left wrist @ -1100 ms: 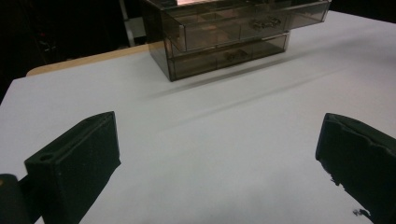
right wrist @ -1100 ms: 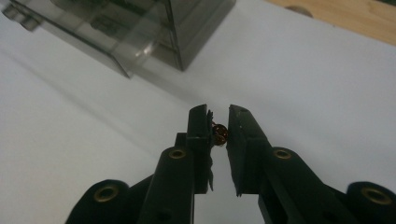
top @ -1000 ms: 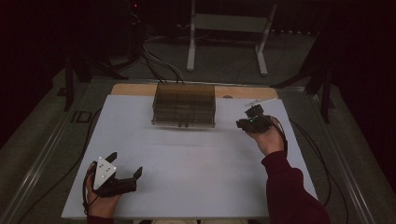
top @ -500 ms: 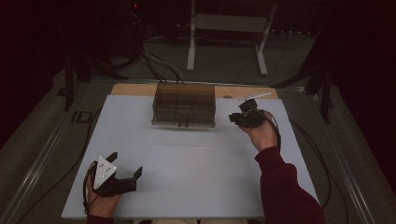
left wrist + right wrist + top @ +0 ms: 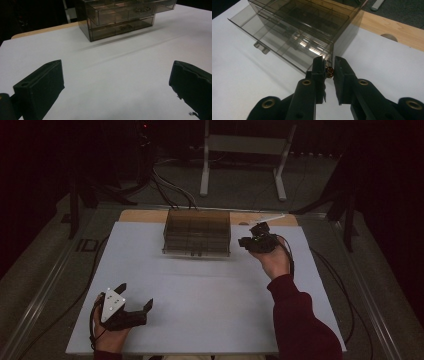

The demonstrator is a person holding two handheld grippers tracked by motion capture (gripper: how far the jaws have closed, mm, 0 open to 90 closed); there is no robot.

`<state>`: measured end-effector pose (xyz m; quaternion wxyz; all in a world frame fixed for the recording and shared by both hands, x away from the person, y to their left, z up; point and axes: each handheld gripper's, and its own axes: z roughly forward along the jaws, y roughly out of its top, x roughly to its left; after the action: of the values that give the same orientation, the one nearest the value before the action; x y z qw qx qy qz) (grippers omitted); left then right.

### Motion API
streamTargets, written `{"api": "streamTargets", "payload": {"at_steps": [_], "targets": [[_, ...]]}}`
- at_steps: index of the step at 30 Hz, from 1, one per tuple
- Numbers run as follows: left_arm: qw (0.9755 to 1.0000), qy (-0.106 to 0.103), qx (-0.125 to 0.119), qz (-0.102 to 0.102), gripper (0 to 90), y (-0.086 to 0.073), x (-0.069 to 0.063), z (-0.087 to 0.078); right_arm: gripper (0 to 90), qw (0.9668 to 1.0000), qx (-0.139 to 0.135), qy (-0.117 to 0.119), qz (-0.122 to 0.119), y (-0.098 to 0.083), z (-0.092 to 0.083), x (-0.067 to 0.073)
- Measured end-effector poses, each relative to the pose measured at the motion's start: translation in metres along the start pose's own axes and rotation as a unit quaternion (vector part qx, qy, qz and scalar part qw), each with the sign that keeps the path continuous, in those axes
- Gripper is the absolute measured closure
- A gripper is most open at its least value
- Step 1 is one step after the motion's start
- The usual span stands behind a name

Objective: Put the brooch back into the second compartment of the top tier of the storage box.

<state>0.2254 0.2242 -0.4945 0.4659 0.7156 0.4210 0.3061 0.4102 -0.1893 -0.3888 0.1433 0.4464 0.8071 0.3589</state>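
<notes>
The white tabletop (image 5: 200,290) carries one large thing, a smoked-plastic drawer organizer (image 5: 197,232), standing toward its far edge with several shallow drawers stacked in it. One drawer (image 5: 274,37) is pulled part-way out toward the person, and in the right gripper view its open, divided tray lies just ahead of the right fingers and to their left, slightly below them. That is the relation the coming move seems to turn on: the carried piece sits beside the organizer's near right corner, so it has to travel forward and leftward from the fingers to come over a compartment, then down.

The right gripper (image 5: 329,71) is held above the tabletop just to the right of the organizer, its fingers (image 5: 319,72) drawn nearly together and clamped on a small brown-orange part (image 5: 329,72) (too small and dim to name more closely; a bead or little fastener would be my guess). The part is pinched right at the fingertips, so little of it stands clear of them.

The left gripper (image 5: 131,306) rests low at the near left of the tabletop, well apart from the organizer, which lies far ahead of it. Its fingers (image 5: 40,87) stand wide apart with nothing but bare white surface between them.

The right hand is plainly the nearer one, and I judge the drop into the open drawer to be its job alone.
</notes>
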Motion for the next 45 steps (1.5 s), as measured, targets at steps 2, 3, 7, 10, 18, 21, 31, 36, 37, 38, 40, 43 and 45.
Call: {"api": "streamTargets", "payload": {"at_steps": [2,3,7,10,18,21,31,36,37,38,40,43,45], "targets": [[1.0000,0.000,0.000,0.000,0.7,0.000,0.000,0.000,79.8,1.0000,0.000,0.000,0.000,0.001,0.001,0.001],[1.0000,0.000,-0.001,0.000,0.7,0.000,0.000,0.000,79.8,1.0000,-0.001,0.001,-0.002,0.004,0.001,0.003],[1.0000,0.000,-0.001,0.000,0.7,0.000,0.000,0.000,79.7,1.0000,-0.007,0.005,-0.003,0.008,0.003,0.007],[1.0000,-0.001,-0.001,0.000,0.7,0.000,0.000,0.000,79.7,0.9999,-0.008,0.006,-0.006,0.011,0.005,0.009],[1.0000,-0.001,0.000,0.000,0.7,-0.001,0.000,0.000,79.7,0.9998,-0.011,0.011,-0.008,0.019,0.010,0.015],[1.0000,-0.001,0.000,0.000,0.7,-0.001,0.000,0.000,79.7,0.9998,-0.012,0.010,-0.010,0.023,0.012,0.017],[1.0000,-0.002,0.001,0.001,0.7,-0.001,0.000,0.001,79.7,0.9997,-0.015,0.010,-0.016,0.032,0.018,0.024],[1.0000,-0.002,0.002,0.001,0.7,-0.001,0.000,0.001,79.8,0.9996,-0.016,0.014,-0.020,0.036,0.021,0.029],[1.0000,-0.003,0.002,0.001,0.7,-0.001,-0.001,0.001,79.7,0.9996,-0.015,0.015,-0.020,0.037,0.022,0.029],[1.0000,-0.003,0.001,0.001,0.7,-0.001,-0.001,0.001,79.7,0.9995,-0.016,0.016,-0.020,0.038,0.024,0.030],[1.0000,-0.003,0.001,0.001,0.7,-0.001,-0.001,0.001,79.7,0.9995,-0.015,0.018,-0.022,0.039,0.026,0.031],[1.0000,-0.003,0.002,0.001,0.7,-0.001,0.000,0.001,79.7,0.9994,-0.014,0.018,-0.024,0.040,0.030,0.034],[1.0000,-0.003,0.002,0.001,0.7,-0.001,0.000,0.001,79.7,0.9994,-0.014,0.020,-0.026,0.041,0.032,0.036]]}}
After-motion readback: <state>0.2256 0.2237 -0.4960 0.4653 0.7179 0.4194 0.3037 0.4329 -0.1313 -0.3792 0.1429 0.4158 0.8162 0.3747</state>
